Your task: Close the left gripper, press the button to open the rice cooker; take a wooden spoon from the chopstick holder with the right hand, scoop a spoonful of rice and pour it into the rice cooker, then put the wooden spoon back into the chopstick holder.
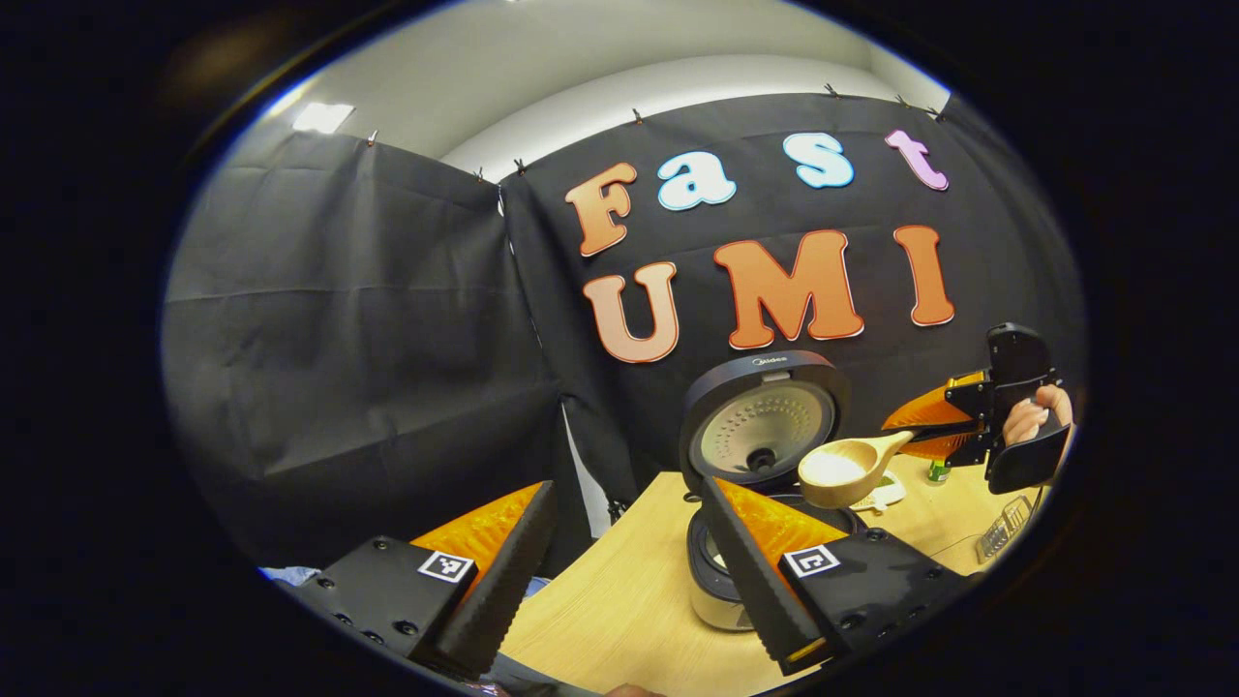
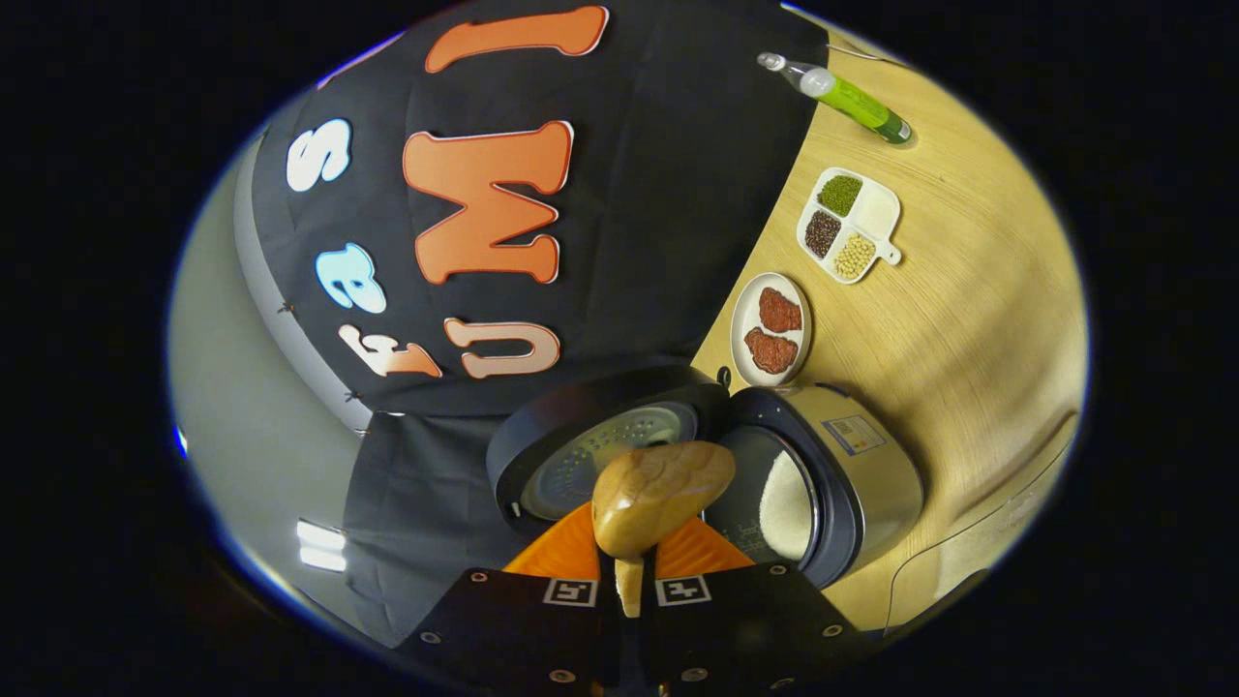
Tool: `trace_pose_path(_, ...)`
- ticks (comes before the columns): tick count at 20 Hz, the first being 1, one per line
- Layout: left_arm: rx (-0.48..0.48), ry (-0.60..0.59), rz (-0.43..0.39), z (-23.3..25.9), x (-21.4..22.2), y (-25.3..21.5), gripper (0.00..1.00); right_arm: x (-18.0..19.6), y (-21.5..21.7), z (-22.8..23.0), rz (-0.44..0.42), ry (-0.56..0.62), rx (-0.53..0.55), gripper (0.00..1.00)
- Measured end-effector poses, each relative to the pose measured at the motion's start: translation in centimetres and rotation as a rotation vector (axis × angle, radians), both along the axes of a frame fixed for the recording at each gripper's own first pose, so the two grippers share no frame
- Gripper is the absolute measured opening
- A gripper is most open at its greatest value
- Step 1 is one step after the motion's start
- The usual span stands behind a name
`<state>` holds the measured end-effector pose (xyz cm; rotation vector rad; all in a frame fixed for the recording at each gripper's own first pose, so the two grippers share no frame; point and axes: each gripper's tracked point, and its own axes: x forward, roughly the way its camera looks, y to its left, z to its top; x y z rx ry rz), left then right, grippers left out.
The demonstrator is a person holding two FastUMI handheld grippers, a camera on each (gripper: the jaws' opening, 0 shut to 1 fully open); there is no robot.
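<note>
The rice cooker (image 1: 721,590) stands on the wooden table with its lid (image 1: 765,416) raised. My left gripper (image 1: 627,494) is open and holds nothing, its fingers low in front of the cooker. My right gripper (image 1: 929,426) is shut on the handle of the wooden spoon (image 1: 847,469), whose bowl holds white rice above the open pot. In the right gripper view the spoon (image 2: 663,494) sticks out from my right gripper (image 2: 629,566), in front of the open cooker (image 2: 852,474) and its lid (image 2: 590,445). White rice (image 2: 786,503) lies inside the pot.
Behind the cooker sit a white plate (image 2: 771,329) with red pieces, a divided white tray (image 2: 850,225) of grains and a green bottle (image 2: 852,97). A metal mesh holder (image 1: 1002,528) stands at the table's right edge. A hand (image 1: 1036,416) grips the right gripper.
</note>
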<state>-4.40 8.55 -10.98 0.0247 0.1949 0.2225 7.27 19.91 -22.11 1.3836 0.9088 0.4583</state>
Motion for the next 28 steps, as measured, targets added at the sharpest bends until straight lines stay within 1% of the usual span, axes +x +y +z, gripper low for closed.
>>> trace_pose_path(2, -0.01, 0.012, 0.004, -0.4, 0.0, 0.2, 0.94, 0.8, 0.8, 0.4, 0.001, -0.033, -0.05, 0.08)
trace_pose_path(4, -0.013, 0.019, 0.005, -0.7, 0.1, 0.3, 0.94, 1.6, 1.5, 0.6, 0.011, -0.077, -0.126, 0.08)
trace_pose_path(5, -0.011, 0.019, 0.007, -0.6, 0.1, 0.5, 1.0, 1.9, 1.6, 0.3, 0.013, -0.102, -0.176, 0.08)
trace_pose_path(7, -0.01, 0.021, 0.014, -0.8, 0.1, 1.0, 1.0, 2.5, 1.9, -0.2, 0.03, -0.142, -0.274, 0.08)
trace_pose_path(8, -0.012, 0.027, 0.015, -1.0, 0.1, 1.1, 0.94, 2.8, 2.3, -0.4, 0.043, -0.158, -0.315, 0.07)
trace_pose_path(10, -0.014, 0.035, 0.018, -1.3, 0.2, 1.3, 0.94, 3.0, 2.7, -0.7, 0.058, -0.179, -0.367, 0.08)
trace_pose_path(11, -0.015, 0.037, 0.019, -1.3, 0.1, 1.4, 1.0, 3.0, 2.8, -0.9, 0.061, -0.186, -0.386, 0.08)
trace_pose_path(17, -0.015, 0.049, 0.031, -1.9, 0.0, 1.7, 1.0, 3.6, 3.0, -1.9, 0.079, -0.288, -0.589, 0.08)
trace_pose_path(20, -0.013, 0.052, 0.034, -2.1, -0.2, 1.8, 1.0, 3.9, 3.1, -1.7, 0.09, -0.338, -0.651, 0.08)
trace_pose_path(21, -0.013, 0.052, 0.035, -2.1, -0.3, 1.7, 0.94, 3.9, 3.2, -1.6, 0.093, -0.353, -0.664, 0.08)
trace_pose_path(22, -0.012, 0.053, 0.037, -2.1, -0.1, 1.9, 1.0, 3.9, 3.3, -1.4, 0.099, -0.371, -0.68, 0.08)
trace_pose_path(28, -0.008, 0.052, 0.044, -2.1, -0.8, 2.1, 1.0, 3.8, 3.7, 0.1, 0.125, -0.483, -0.772, 0.08)
